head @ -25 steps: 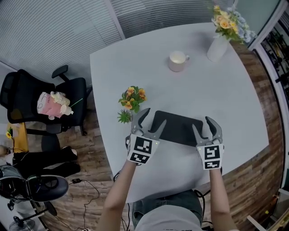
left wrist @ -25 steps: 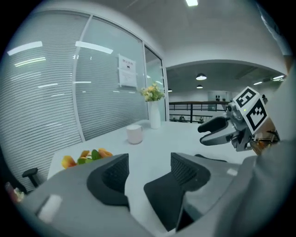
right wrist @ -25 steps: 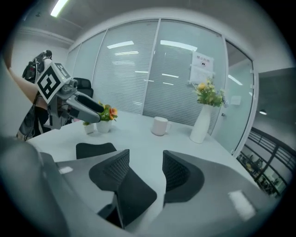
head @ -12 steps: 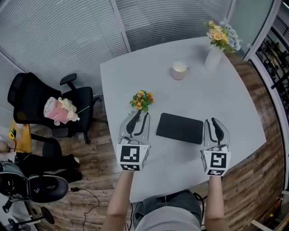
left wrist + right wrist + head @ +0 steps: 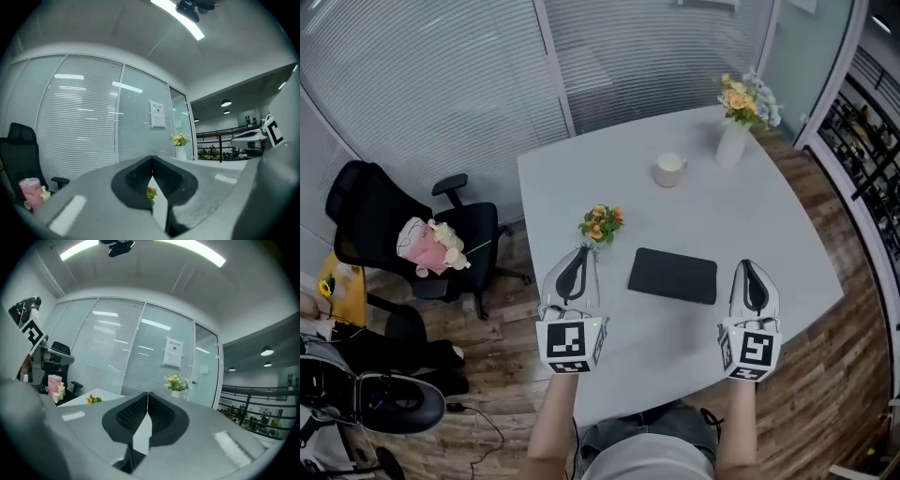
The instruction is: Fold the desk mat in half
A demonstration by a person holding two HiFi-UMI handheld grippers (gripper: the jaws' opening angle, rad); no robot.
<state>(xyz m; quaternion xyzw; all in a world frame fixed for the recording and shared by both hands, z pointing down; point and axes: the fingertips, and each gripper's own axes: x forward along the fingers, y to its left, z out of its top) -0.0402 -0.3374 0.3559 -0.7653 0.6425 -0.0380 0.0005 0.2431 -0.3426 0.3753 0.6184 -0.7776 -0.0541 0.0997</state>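
The dark desk mat lies flat as a small rectangle on the grey-white table in the head view. My left gripper is held up in the air to the mat's left, shut, with nothing in it. To the mat's right my right gripper hangs at the same height; its jaws have just been closing and now meet with nothing between them. In the left gripper view the left gripper points level across the room, its pads touching. The right gripper looks the same in its own view. Neither touches the mat.
A small bunch of orange flowers lies just behind the left gripper. A white cup and a white vase of flowers stand at the table's far side. A black office chair with a pink bouquet stands at left.
Both grippers stood open at the mat's near corners; they have lifted off toward the camera, spread apart and shut. The mat stays flat on the table.
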